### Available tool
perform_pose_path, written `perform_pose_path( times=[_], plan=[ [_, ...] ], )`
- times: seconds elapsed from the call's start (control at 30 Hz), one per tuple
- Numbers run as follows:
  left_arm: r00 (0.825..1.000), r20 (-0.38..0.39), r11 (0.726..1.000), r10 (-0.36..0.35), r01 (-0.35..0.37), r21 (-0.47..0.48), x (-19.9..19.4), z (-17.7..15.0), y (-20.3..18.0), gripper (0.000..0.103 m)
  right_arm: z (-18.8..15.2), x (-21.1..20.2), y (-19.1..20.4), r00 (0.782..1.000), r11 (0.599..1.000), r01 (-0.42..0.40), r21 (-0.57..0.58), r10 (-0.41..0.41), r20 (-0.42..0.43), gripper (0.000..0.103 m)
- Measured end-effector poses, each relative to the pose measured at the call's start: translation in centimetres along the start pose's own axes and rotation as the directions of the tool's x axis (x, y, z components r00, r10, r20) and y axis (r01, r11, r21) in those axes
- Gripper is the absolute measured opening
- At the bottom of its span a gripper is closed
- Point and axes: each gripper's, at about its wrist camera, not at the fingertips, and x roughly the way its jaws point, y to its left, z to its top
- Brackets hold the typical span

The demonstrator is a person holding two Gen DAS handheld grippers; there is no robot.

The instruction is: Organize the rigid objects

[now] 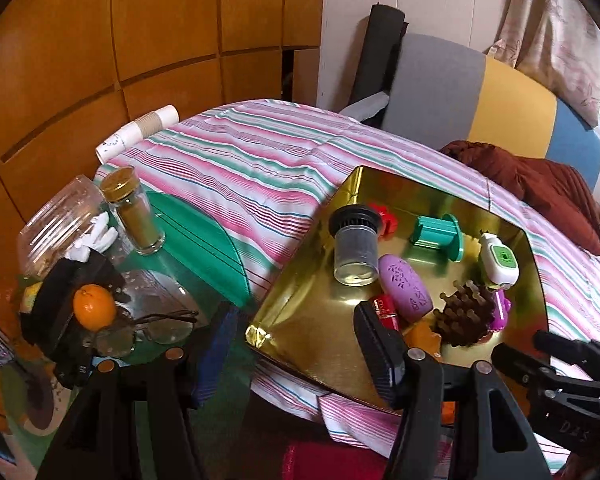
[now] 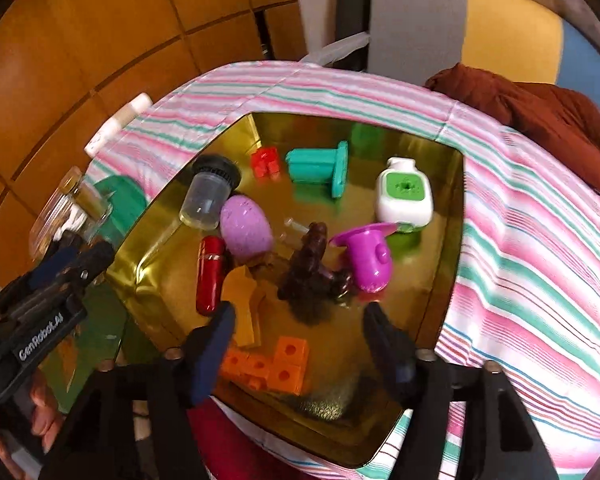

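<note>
A gold tray (image 1: 312,312) (image 2: 420,304) on the striped cloth holds several rigid objects: a clear jar with black lid (image 1: 356,240) (image 2: 208,196), a purple egg (image 1: 406,288) (image 2: 246,226), a red capsule (image 2: 211,274), a teal spool (image 1: 438,234) (image 2: 320,168), a white and green bottle (image 1: 498,258) (image 2: 404,194), a brown spiky piece (image 1: 464,314) (image 2: 310,268), a magenta piece (image 2: 366,258) and orange blocks (image 2: 278,364). My right gripper (image 2: 300,332) is open and empty above the tray's near end. My left gripper (image 1: 288,340) is open and empty at the tray's near left corner.
Left of the tray a green glass side table (image 1: 204,240) carries a spice jar (image 1: 134,210), a clear plastic jar (image 1: 60,224), an orange (image 1: 94,306) and eyeglasses (image 1: 152,330). Paper cups (image 1: 140,130) lie behind. A brown cloth (image 1: 540,192) lies at the right.
</note>
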Motion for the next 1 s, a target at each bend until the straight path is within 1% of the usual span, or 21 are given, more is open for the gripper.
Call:
perform_pose_path(
  times=[0.03, 0.1, 0.17, 0.23, 0.3, 0.4, 0.47, 0.6, 0.67, 0.73, 0.83, 0.9, 1.0],
  plan=[
    [1.0, -0.007, 1.0, 0.0, 0.0, 0.005, 0.0, 0.2, -0.1, 0.062, 0.1, -0.1, 0.0, 1.0, 1.0, 0.004, 0.01, -0.004, 0.007, 0.083],
    [0.999, -0.027, 1.0, -0.018, 0.018, 0.01, 0.1, 0.5, -0.4, 0.062, 0.5, -0.3, -0.1, 1.0, 0.999, 0.013, 0.042, -0.014, 0.018, 0.091],
    [0.999, -0.032, 0.999, -0.031, 0.031, 0.011, 0.0, 0.9, -0.7, 0.062, 0.8, -0.6, 0.0, 0.999, 0.998, 0.024, 0.063, -0.026, 0.031, 0.094],
    [0.999, -0.028, 0.999, -0.036, 0.036, 0.011, -0.1, 1.2, -0.9, 0.062, 1.1, -0.9, 0.1, 0.997, 0.995, 0.063, 0.073, -0.066, 0.044, 0.102],
    [0.999, -0.022, 0.999, -0.04, 0.04, 0.016, -0.4, 1.4, -1.2, 0.062, 1.3, -1.2, 0.2, 0.992, 0.991, 0.104, 0.079, -0.109, 0.06, 0.102],
    [0.999, -0.01, 0.999, -0.031, 0.031, 0.034, -0.7, 1.3, -1.5, 0.062, 1.5, -1.5, 0.3, 0.986, 0.987, 0.139, 0.087, -0.146, 0.079, 0.103],
    [1.0, -0.013, 0.999, -0.023, 0.024, 0.027, -0.6, 1.2, -1.4, 0.062, 1.5, -1.5, 0.3, 0.984, 0.984, 0.15, 0.096, -0.158, 0.082, 0.103],
    [0.998, -0.041, 0.999, -0.041, 0.042, 0.01, -0.1, 1.2, -1.1, 0.061, 1.4, -1.5, 0.1, 0.98, 0.977, 0.169, 0.128, -0.181, 0.084, 0.103],
    [0.999, -0.035, 0.999, -0.037, 0.037, 0.014, -0.2, 1.1, -1.1, 0.061, 1.3, -1.5, 0.0, 0.977, 0.974, 0.179, 0.137, -0.192, 0.088, 0.103],
    [0.999, -0.027, 0.999, -0.04, 0.041, 0.022, -0.4, 1.1, -1.3, 0.06, 1.3, -1.6, -0.1, 0.974, 0.97, 0.192, 0.149, -0.207, 0.092, 0.103],
    [0.999, -0.014, 0.998, -0.039, 0.04, 0.047, -0.8, 1.1, -1.7, 0.055, 1.3, -1.6, -0.3, 0.97, 0.964, 0.21, 0.166, -0.227, 0.092, 0.103],
    [0.999, -0.011, 0.997, -0.034, 0.035, 0.062, -0.9, 1.0, -2.0, 0.055, 1.3, -1.6, -0.4, 0.967, 0.96, 0.222, 0.169, -0.239, 0.092, 0.103],
    [1.0, -0.011, 0.997, -0.026, 0.027, 0.075, -0.9, 0.9, -2.3, 0.053, 1.2, -1.6, -0.3, 0.968, 0.962, 0.215, 0.167, -0.233, 0.093, 0.103]
  ],
)
